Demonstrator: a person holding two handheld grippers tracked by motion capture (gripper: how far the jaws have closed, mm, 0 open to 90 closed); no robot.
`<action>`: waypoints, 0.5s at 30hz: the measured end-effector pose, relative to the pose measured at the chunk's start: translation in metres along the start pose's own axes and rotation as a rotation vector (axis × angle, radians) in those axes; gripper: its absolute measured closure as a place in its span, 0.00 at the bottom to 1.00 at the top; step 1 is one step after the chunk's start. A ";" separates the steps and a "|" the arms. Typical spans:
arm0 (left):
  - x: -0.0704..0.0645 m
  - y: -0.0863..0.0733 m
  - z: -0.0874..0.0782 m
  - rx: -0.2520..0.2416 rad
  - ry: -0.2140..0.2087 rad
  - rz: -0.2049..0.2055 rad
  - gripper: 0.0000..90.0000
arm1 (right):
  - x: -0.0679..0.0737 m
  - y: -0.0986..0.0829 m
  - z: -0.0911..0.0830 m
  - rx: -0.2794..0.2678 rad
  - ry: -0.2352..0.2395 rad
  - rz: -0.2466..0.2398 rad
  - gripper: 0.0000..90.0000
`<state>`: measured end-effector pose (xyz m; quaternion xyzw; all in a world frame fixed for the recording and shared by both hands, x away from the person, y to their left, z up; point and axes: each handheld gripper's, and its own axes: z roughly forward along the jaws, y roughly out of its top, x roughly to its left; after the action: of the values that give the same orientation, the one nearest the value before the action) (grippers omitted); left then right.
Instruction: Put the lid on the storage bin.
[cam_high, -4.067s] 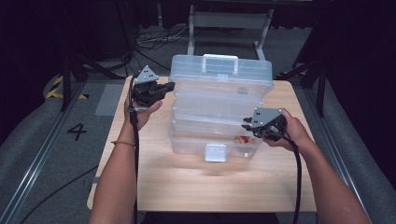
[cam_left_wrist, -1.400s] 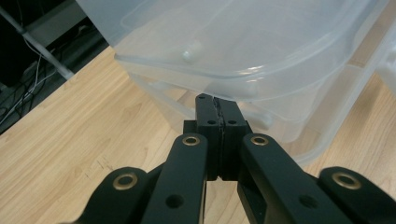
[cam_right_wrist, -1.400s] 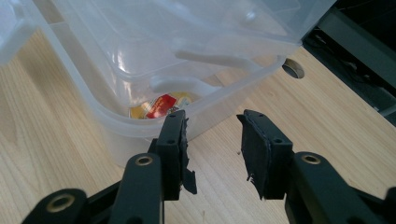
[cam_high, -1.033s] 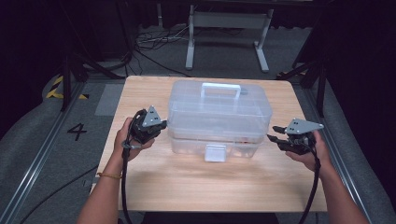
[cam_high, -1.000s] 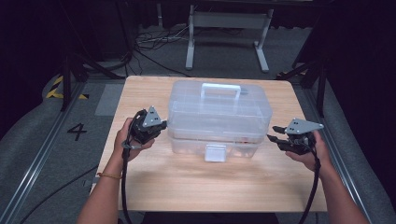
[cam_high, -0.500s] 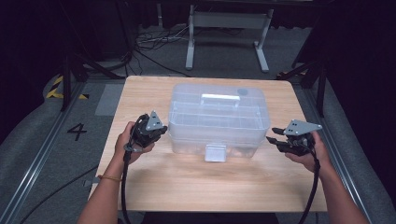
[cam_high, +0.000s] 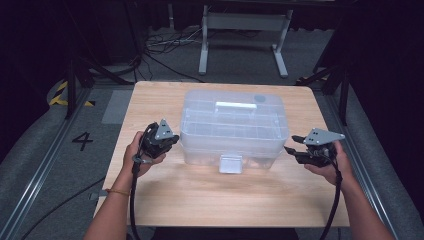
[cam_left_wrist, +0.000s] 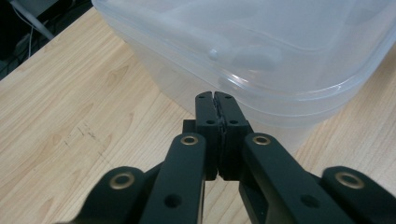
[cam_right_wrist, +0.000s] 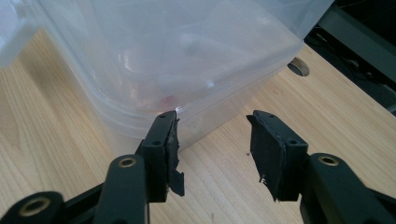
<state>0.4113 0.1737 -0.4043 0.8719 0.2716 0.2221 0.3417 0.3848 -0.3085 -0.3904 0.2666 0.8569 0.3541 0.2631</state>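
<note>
The clear storage box (cam_high: 234, 129) sat at the middle of the bench (cam_high: 200, 200), long side toward you. Four seconds earlier its upper tiers stood fanned open and stepped back; at this moment they were down and the lid lay flat, white handle on top. Judgement: closing appeared done, front latch (cam_high: 230, 163) possibly not yet pressed home. You had drawn both hands off the tiers to the box's ends. Left tongs (cam_left_wrist: 216, 135) were fully closed on nothing, tips just beside the box's lower rim. Right tongs (cam_right_wrist: 215, 149) stood open, one jaw close against the box's corner wall, gripping nothing.
</note>
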 end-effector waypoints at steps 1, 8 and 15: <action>0.001 -0.001 -0.001 0.001 -0.011 -0.002 0.93 | 0.000 0.000 0.000 0.002 0.000 -0.001 0.55; -0.001 -0.003 -0.009 0.009 -0.028 0.010 0.83 | 0.001 0.000 -0.001 0.008 0.001 -0.013 0.52; -0.010 -0.009 -0.011 0.069 -0.015 0.061 0.71 | 0.002 -0.003 -0.003 0.039 0.013 -0.027 0.48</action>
<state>0.3945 0.1781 -0.4056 0.8927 0.2496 0.2164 0.3065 0.3810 -0.3100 -0.3913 0.2576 0.8690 0.3353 0.2571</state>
